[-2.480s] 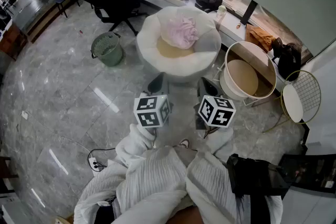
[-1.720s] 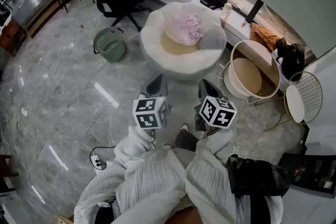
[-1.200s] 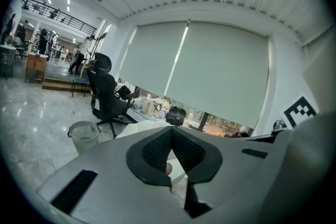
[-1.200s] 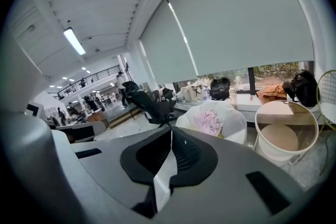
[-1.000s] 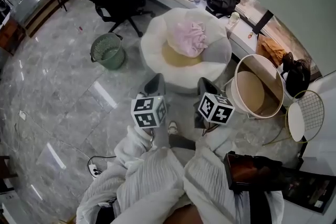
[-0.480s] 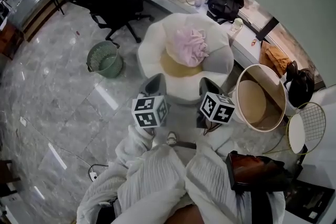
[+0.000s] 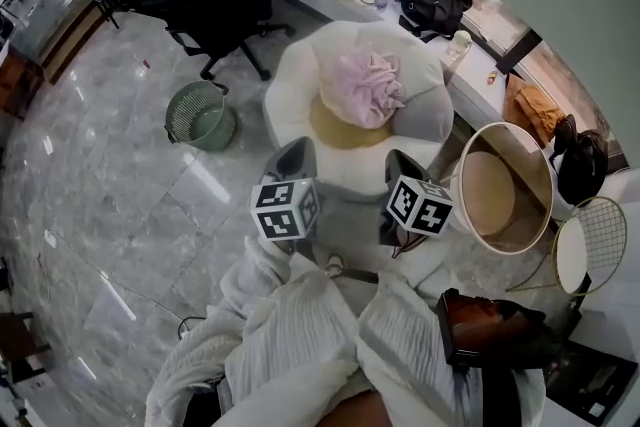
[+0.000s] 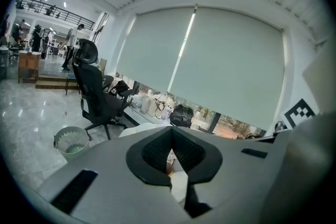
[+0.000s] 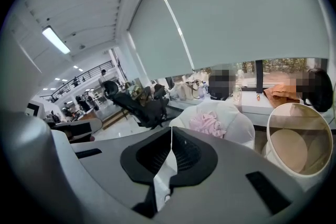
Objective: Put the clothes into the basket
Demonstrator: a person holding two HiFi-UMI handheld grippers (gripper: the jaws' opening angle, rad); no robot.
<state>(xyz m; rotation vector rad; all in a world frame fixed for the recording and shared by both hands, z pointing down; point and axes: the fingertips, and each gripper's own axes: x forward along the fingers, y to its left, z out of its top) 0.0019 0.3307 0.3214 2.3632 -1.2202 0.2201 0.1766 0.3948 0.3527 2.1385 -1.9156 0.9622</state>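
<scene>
Nearest to me are my white ribbed sleeves, each ending in a marker cube. A dark box sits near my right elbow.

The left gripper has its jaws pressed together with nothing between them. The right gripper is pinched shut the same way and is also empty. Both point out over the grey marble floor.

Just past the tips is the near rim of a white puffy round armchair with a yellow seat cushion. The pink crumpled clothes lie heaped on that seat, towards its far side. Neither gripper touches them.

Just right of the armchair is the white round basket with a tan bottom, its mouth turned towards me. A gold wire round side table stands to the right of it.

To the left of the armchair, well apart from it, a green mesh bin stands on the floor. A black office chair is beyond it.

Farthest off, a pale ledge along the window carries a black bag. An orange cloth lies further right on that ledge.
</scene>
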